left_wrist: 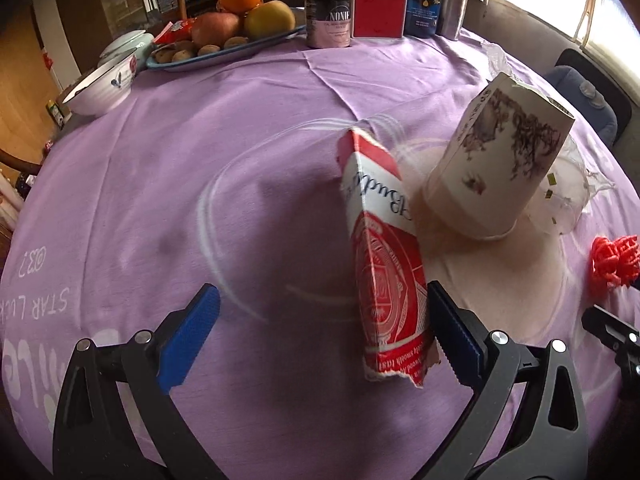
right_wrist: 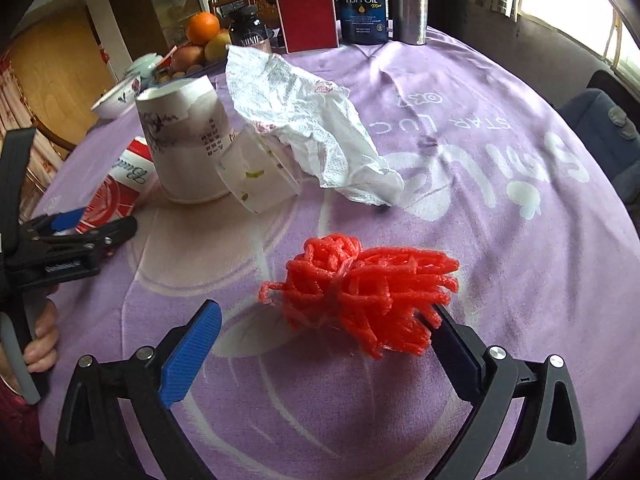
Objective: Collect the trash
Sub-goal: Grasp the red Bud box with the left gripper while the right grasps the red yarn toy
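Nearest to my left tool [left_wrist: 320,332], which stands spread wide, is the torn red-and-white carton [left_wrist: 384,264]; it lies between the two fingers, its lower edge just touching the right-hand pad, the other pad well clear. I judge it light, empty card, already ragged at the end, stiff enough along its folded edges to bear a pinch across the flat faces near the bottom.

My right tool [right_wrist: 326,334] is likewise spread, with the red foam net [right_wrist: 360,292] lying on the table [right_wrist: 480,240] between its fingers and brushing the right-hand one. I judge this piece very light, soft and springy (it will compress a good deal before the pads bite), so a grip through the dense knotted middle seems safest.

Further out stand an upturned paper cup [right_wrist: 188,144] and, touching it, a clear plastic cup [right_wrist: 256,180] on its side; both likely thin and crushable. Beyond those, a crumpled tissue [right_wrist: 312,120], limp, to be taken by its bulk.
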The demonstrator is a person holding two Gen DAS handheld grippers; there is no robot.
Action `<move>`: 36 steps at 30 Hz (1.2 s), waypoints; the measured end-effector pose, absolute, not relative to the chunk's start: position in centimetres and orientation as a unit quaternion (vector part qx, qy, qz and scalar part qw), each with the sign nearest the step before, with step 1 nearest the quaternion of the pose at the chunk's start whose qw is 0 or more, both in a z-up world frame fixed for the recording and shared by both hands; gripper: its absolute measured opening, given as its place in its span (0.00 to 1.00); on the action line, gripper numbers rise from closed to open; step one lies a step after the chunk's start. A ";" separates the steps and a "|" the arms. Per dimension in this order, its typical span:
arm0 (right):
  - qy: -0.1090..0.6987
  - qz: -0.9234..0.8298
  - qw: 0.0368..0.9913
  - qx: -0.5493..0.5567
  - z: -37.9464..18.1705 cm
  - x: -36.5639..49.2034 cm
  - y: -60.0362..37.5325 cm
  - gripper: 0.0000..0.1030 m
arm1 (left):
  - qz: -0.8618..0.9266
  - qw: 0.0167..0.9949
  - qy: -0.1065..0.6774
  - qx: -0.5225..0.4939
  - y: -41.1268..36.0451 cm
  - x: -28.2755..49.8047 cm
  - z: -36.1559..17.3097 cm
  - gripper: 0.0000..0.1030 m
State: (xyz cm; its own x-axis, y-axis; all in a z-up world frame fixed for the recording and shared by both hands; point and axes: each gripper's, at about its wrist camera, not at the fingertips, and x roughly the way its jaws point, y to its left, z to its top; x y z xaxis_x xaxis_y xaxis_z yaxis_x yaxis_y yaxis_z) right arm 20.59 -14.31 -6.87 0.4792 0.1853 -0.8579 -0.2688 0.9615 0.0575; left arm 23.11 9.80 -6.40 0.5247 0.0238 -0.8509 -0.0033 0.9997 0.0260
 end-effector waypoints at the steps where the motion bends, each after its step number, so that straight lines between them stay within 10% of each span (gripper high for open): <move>1: 0.494 0.130 0.858 -0.048 -6.9 20.6 -14.2 0.96 | 0.008 0.872 0.489 0.008 9.9 23.1 -6.4 0.94; 9: 0.494 0.129 0.858 -0.049 -6.9 20.6 -14.1 0.96 | -0.004 0.897 0.442 0.023 8.8 23.2 -4.6 0.85; 17: 0.491 0.134 0.860 -0.036 -6.8 20.6 -14.5 0.96 | -0.038 0.885 0.464 0.020 8.2 23.8 -5.3 0.28; 29: 0.445 0.139 0.885 -0.003 -5.5 20.0 -15.4 0.93 | -0.036 0.885 0.461 0.047 6.5 23.1 -5.6 0.39; 31: 0.445 0.135 0.885 -0.016 -5.5 19.9 -15.0 0.82 | -0.030 0.886 0.461 0.048 6.6 23.2 -5.6 0.42; 33: 0.456 0.133 0.880 -0.017 -5.9 20.2 -14.9 0.50 | -0.036 0.884 0.465 0.030 7.2 23.3 -5.5 0.41; 36: 0.452 0.139 0.881 0.003 -5.9 20.3 -15.5 0.41 | -0.036 0.887 0.460 0.026 7.6 23.1 -5.2 0.26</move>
